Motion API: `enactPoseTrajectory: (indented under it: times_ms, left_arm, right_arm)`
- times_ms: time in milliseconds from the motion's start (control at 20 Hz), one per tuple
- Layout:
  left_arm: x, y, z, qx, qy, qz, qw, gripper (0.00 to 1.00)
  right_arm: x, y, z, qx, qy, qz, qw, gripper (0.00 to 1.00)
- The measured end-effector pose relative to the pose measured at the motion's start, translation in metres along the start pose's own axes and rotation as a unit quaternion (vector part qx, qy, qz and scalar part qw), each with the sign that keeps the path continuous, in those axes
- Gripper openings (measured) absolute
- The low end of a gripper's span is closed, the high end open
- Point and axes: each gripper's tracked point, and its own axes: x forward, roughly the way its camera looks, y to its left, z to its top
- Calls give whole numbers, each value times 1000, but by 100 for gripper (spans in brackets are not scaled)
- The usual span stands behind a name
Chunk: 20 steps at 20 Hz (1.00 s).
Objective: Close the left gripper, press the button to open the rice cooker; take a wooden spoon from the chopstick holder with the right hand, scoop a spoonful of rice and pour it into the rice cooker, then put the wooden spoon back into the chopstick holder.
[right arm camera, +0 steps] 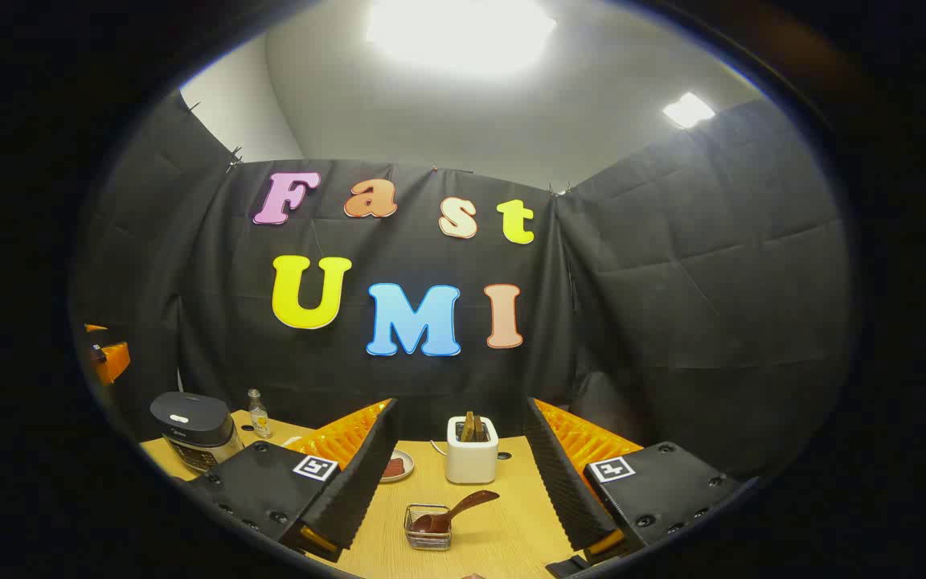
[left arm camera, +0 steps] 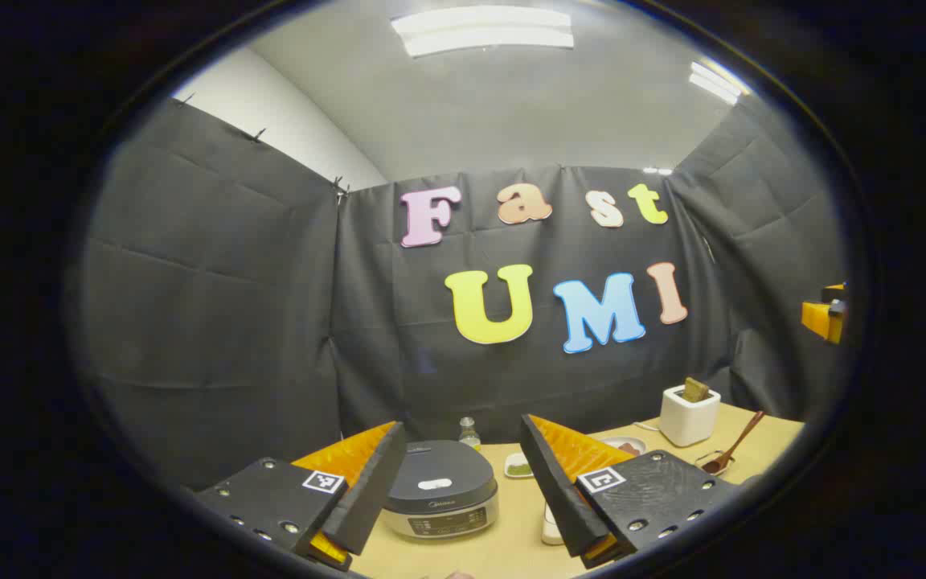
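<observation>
Left tongs [left arm camera: 463, 490]: fingers spread wide, holding nothing.
Rice cooker [left arm camera: 440, 486]: on the bench [left arm camera: 511, 539], lid down, dead ahead between the left fingers, just beyond their tips.
Right tongs [right arm camera: 459, 482]: also apart, empty.
Nearer hand: left; cooker [right arm camera: 192, 430] sits far left of the right tongs.
Wooden spoon [right arm camera: 455, 511]: bowl down in a wire basket [right arm camera: 428, 527], handle slanting up-right.

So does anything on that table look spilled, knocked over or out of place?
Nothing stands out. The dark-lidded rice cooker sits upright and shut, the brown wooden spoon leans in its small wire holder, and the white square toaster stands straight.
</observation>
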Motion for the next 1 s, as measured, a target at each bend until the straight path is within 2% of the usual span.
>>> enactPoseTrajectory:
  times_ms: [1000]
  left_arm:
    - [1,-1,12,8,-2,19,1000,89]
  right_arm:
    - [9,-10,-8,3,8,1,1000,97]
